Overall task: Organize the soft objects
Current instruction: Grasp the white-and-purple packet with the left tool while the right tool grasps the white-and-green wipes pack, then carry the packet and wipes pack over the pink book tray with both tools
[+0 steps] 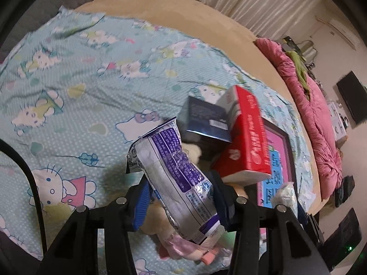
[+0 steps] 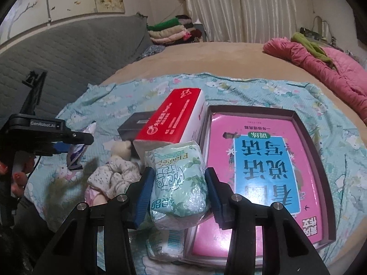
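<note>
My left gripper [image 1: 181, 197] is shut on a purple and white plastic tissue pack [image 1: 174, 174], held above the bed; it also shows in the right wrist view [image 2: 78, 153]. My right gripper [image 2: 180, 190] is shut on a green and white tissue pack [image 2: 180, 183], lifted over the edge of a shallow box. A small plush doll [image 2: 114, 174] in a spotted dress lies on the sheet between the grippers; it also shows in the left wrist view [image 1: 179, 247], under the purple pack. Another green pack [image 2: 165, 245] lies below my right gripper.
A red and white tissue box [image 2: 174, 121] leans on a dark box [image 2: 135, 126]. A shallow brown box [image 2: 305, 142] holds a pink and blue book [image 2: 263, 171]. All lie on a cartoon-print sheet [image 1: 80, 114] on the tan bed. A pink quilt [image 2: 321, 68] lies far right.
</note>
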Demonstrator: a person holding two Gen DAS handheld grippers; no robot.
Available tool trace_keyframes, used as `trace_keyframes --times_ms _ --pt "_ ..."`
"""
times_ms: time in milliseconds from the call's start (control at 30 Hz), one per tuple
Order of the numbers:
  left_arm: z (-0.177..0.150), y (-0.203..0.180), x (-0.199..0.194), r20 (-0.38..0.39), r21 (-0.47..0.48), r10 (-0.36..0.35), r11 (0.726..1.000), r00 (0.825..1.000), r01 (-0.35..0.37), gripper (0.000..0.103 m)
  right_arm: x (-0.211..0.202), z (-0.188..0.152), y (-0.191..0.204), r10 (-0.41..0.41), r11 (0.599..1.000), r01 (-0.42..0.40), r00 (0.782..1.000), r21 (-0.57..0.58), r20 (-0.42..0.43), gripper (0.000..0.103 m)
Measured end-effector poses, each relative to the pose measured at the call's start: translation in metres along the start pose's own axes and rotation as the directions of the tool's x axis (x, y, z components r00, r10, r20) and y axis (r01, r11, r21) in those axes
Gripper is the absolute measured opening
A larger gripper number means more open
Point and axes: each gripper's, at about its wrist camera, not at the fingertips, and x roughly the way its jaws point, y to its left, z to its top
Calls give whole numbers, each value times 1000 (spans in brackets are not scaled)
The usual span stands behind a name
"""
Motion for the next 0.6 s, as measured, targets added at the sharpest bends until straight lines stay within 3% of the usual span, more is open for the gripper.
trace_keyframes --times_ms 300,600 --pt "-13 -57 -11 8 128 -33 991 999 32 49 -29 2 -26 -49 996 43 996 79 71 47" --pt "-40 -129 9 -38 278 -73 957 997 81 49 -56 -7 -86 -168 959 140 981 244 97 47"
